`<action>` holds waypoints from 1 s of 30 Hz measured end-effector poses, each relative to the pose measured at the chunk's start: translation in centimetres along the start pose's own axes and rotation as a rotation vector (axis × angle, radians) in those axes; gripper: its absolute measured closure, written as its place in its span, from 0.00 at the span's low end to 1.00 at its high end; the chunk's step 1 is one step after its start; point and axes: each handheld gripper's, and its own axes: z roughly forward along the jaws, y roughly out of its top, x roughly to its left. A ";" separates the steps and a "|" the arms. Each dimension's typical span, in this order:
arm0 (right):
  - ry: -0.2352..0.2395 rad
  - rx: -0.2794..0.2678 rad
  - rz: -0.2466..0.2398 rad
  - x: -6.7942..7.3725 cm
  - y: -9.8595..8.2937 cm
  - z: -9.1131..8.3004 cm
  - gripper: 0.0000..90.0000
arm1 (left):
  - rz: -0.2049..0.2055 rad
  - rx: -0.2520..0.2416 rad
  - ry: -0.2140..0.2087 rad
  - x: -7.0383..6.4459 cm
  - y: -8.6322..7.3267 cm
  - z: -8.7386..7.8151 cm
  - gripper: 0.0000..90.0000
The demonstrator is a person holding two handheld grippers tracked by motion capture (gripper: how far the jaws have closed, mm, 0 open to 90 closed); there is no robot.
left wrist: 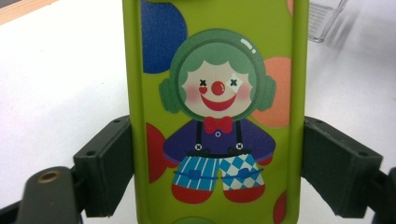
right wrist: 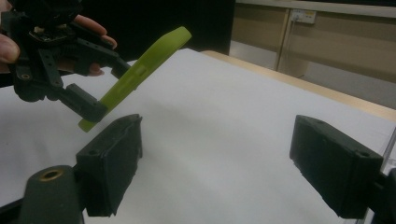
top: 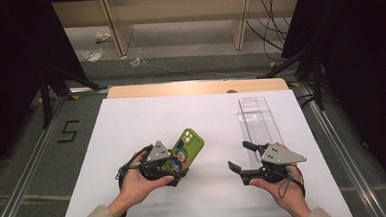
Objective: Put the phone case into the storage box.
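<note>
The person's hands were closest to the camera, coming in from the 6 o'clock edge of the high view. The left gripper (top: 172,172) had its jaws clamped on the long edges of a lime-green phone case (top: 185,150), down near the case's lower end. In the left gripper view the black pads (left wrist: 109,163) pressed flat against both sides of the case, with the printed clown facing the camera. Gripping it low like that left most of the case sticking out free toward 1 o'clock, which I'd guess was so the other end could be handed over or slid into something.

From the right gripper view the case was clearly off the table, tilted up at an angle, not resting on the white table cover (top: 207,123).

The right gripper (top: 241,157) sat over at about 4 o'clock, jaws spread wide and holding nothing, pointed toward the case. Looked to me like it was waiting to take or steady the free end.

Farther back, around 2 o'clock, a clear plastic tray (top: 258,122) lay flat on the cover, long side running away from the person. Probably the packaging for the case, parked within easy reach of the right side.
</note>
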 end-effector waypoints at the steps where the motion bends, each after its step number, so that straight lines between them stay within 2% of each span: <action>1: 0.000 -0.002 0.001 0.0 0.1 0.0 0.20 | 0.001 -0.003 0.000 0.0 0.0 0.0 0.18; 13: 0.002 0.003 0.002 0.1 0.5 0.7 0.20 | 0.010 -0.012 -0.013 -0.7 0.1 0.6 0.18; 20: 0.009 0.001 0.002 0.1 0.7 1.1 0.20 | 0.030 -0.012 -0.008 -1.2 0.3 0.9 0.18; 30: 0.009 -0.003 0.003 0.2 1.1 1.6 0.20 | 0.034 -0.032 -0.001 -1.7 0.5 1.2 0.18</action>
